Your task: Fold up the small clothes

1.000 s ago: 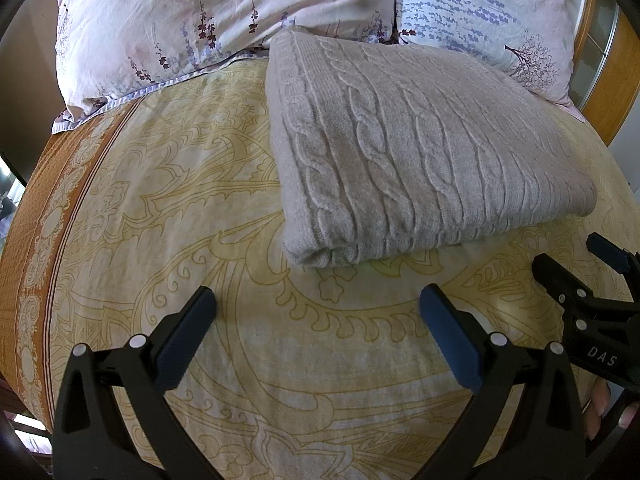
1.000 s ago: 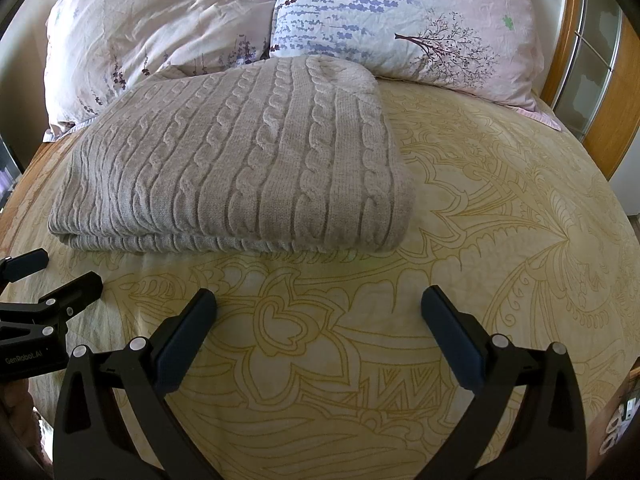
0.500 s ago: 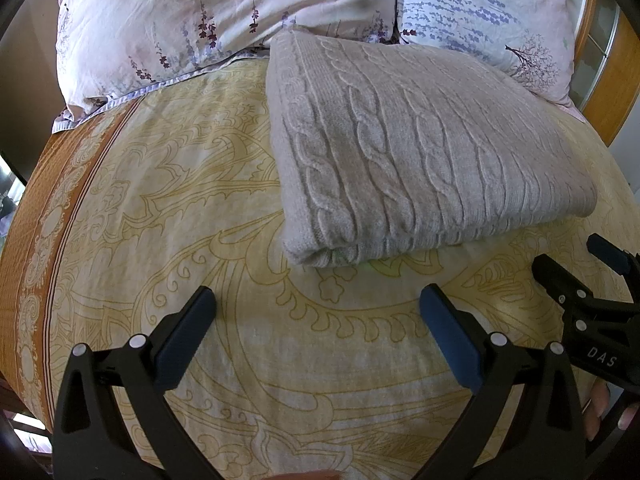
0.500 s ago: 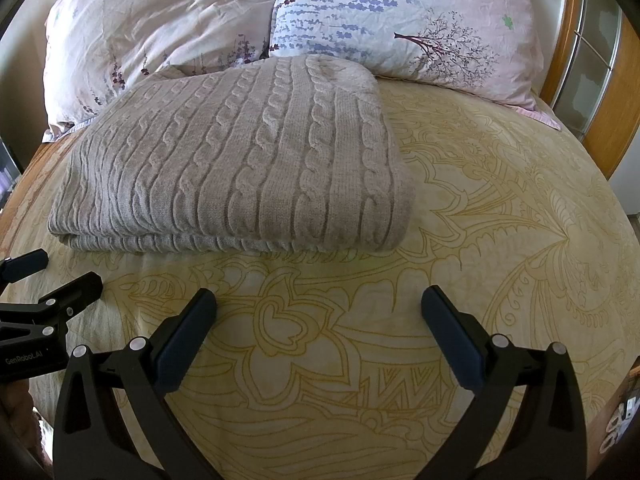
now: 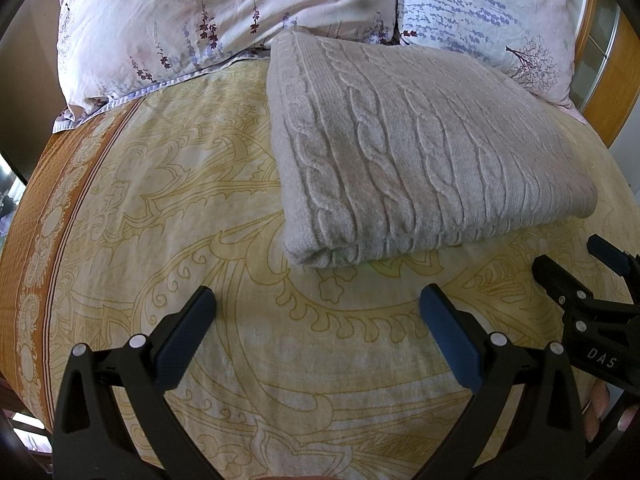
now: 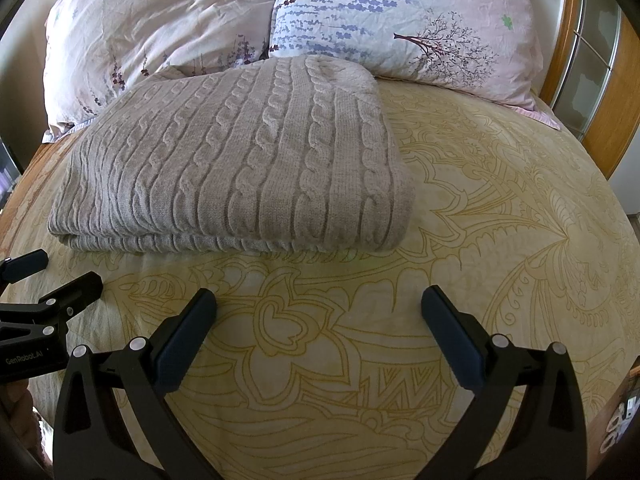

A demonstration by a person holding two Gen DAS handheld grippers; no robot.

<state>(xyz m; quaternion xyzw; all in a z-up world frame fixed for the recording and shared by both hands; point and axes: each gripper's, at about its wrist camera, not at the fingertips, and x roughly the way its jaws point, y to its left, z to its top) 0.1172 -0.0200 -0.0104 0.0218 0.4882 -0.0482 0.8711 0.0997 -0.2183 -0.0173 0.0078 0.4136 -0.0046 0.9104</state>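
A beige cable-knit sweater [image 5: 416, 152] lies folded into a flat rectangle on the yellow patterned bed sheet [image 5: 168, 208], just in front of the pillows. It also shows in the right wrist view [image 6: 240, 168]. My left gripper [image 5: 316, 320] is open and empty, hovering over the sheet a short way in front of the sweater's near left corner. My right gripper [image 6: 318, 322] is open and empty, in front of the sweater's near right edge. Each gripper shows at the edge of the other's view: the right gripper [image 5: 576, 264] and the left gripper [image 6: 56, 276].
Two floral pillows [image 6: 168, 32] [image 6: 408, 20] lie behind the sweater at the head of the bed. A wooden bed frame with glass panels [image 6: 592, 80] stands at the right. The sheet has an orange border [image 5: 40, 216] along the bed's left edge.
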